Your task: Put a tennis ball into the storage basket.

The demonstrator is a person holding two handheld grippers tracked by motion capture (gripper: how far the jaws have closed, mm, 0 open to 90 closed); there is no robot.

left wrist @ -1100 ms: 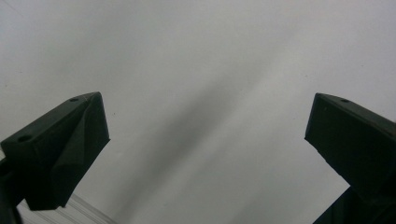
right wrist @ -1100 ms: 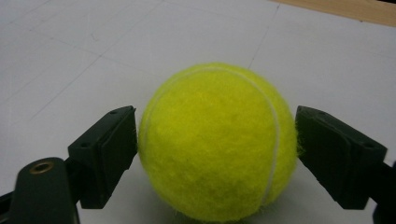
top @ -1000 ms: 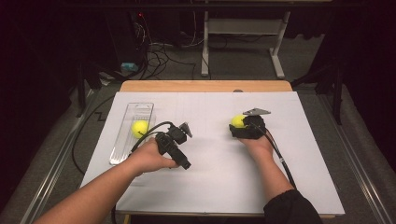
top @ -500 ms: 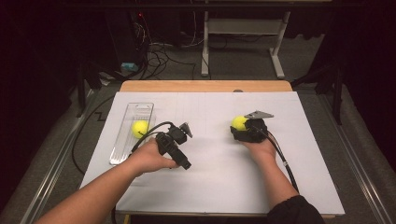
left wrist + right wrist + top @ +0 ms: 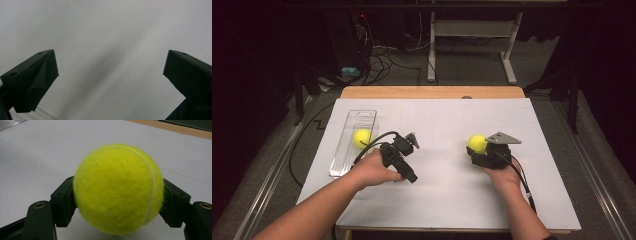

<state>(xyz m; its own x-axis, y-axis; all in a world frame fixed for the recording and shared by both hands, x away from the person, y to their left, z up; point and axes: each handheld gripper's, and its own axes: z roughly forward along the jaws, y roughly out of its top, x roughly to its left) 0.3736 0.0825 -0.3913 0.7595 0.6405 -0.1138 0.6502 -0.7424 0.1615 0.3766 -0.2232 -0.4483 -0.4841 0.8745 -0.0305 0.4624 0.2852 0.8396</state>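
A yellow tennis ball [image 5: 117,187] sits between the two black jaws of my right gripper [image 5: 118,198], and both pads press on its sides. From above, that ball [image 5: 476,142] is at the right of the white sheet, with the right gripper [image 5: 480,150] behind it in the person's hand. A second tennis ball [image 5: 361,137] lies in a clear plastic tray [image 5: 341,157] at the left. My left gripper [image 5: 406,144] is held just right of the tray. Its jaws stand wide apart over bare white paper, so the left gripper [image 5: 110,72] holds nothing.
A white sheet [image 5: 437,200] covers most of the wooden table [image 5: 432,92]. Cables trail from both grippers toward the near edge. Beyond the table are a dark floor with loose cables and a white frame leg [image 5: 431,50].
The right gripper, with the ball between its jaws, has shifted toward the near edge and slightly right. The left hand and the ball in the tray have stayed put.
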